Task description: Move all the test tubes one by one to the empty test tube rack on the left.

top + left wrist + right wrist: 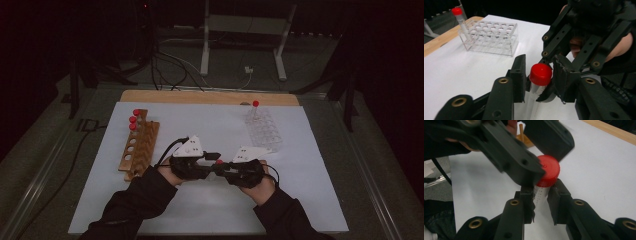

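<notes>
Red-capped tube (541,192) clamped in right gripper (541,202); left gripper (539,75) pinching its cap (540,74).

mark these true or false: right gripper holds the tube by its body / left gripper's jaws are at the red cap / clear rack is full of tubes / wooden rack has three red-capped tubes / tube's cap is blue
1. The right gripper holds the tube by its clear body: true.
2. The left gripper has its jaws on either side of the red cap: true.
3. The clear rack is full of tubes: false, one red-capped tube stands in a far corner.
4. The wooden rack has three red-capped tubes at its far end: true.
5. The held tube's cap is blue: false, it is red.
</notes>
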Tool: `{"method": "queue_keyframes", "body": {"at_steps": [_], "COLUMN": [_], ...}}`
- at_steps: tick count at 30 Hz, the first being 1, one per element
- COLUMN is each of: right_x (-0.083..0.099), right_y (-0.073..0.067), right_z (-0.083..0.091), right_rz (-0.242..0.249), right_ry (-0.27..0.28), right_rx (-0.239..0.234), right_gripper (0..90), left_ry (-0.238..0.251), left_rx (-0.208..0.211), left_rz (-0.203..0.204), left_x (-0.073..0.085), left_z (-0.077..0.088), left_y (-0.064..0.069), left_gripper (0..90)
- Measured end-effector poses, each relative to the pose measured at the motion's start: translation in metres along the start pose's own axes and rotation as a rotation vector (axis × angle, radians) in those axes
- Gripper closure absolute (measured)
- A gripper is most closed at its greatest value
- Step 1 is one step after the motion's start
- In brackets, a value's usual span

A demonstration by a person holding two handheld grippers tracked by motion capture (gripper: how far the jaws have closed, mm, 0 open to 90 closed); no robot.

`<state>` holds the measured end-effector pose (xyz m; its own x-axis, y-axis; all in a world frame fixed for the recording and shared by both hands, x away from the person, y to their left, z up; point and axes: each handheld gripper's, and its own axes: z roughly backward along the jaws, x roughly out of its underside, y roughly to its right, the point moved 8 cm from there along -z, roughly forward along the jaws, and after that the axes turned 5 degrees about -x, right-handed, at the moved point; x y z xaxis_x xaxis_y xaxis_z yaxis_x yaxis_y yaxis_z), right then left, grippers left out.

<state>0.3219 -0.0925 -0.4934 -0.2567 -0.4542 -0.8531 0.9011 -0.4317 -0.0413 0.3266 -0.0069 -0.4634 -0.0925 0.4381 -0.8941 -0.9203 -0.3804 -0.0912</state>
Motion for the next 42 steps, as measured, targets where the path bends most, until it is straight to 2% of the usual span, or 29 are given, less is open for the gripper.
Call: {"method": "queue_keyframes", "body": {"at_steps": [4, 11, 16, 18, 23, 26, 36, 41, 42], "right_x": [0.000, 0.000, -0.001, -0.002, -0.003, -0.005, -0.010, -0.010, -0.009], "right_y": [0.000, 0.001, 0.002, 0.003, 0.008, 0.010, 0.016, 0.017, 0.017], "right_z": [0.000, 0.000, 0.001, 0.002, 0.009, 0.014, 0.022, 0.023, 0.023], "right_rz": [-0.003, -0.006, -0.011, -0.006, -0.029, -0.034, -0.069, -0.084, -0.084], "right_ry": [-0.001, -0.001, 0.009, 0.011, 0.045, 0.065, 0.103, 0.106, 0.109], "right_rx": [0.002, 0.001, 0.005, 0.012, 0.021, 0.031, 0.066, 0.066, 0.048], "right_gripper": [75.2, 75.1, 73.4, 68.6, 56.0, 47.5, 18.0, 8.3, 3.6], "left_ry": [-0.005, -0.014, -0.006, -0.004, 0.006, 0.010, 0.042, 0.060, 0.063], "left_rx": [0.007, 0.007, -0.010, -0.020, -0.059, -0.087, -0.192, -0.240, -0.248], "left_rz": [-0.001, -0.012, -0.007, -0.004, 0.018, 0.015, 0.058, 0.080, 0.084], "left_x": [0.000, 0.000, -0.002, -0.003, -0.004, -0.004, -0.005, -0.005, -0.005], "left_z": [-0.002, -0.001, 0.000, 0.002, 0.011, 0.019, 0.053, 0.070, 0.072], "left_y": [0.000, -0.001, -0.003, -0.006, -0.016, -0.022, -0.051, -0.065, -0.067], "left_gripper": [70.2, 71.7, 71.9, 72.0, 72.0, 72.0, 72.1, 72.1, 72.1]}}
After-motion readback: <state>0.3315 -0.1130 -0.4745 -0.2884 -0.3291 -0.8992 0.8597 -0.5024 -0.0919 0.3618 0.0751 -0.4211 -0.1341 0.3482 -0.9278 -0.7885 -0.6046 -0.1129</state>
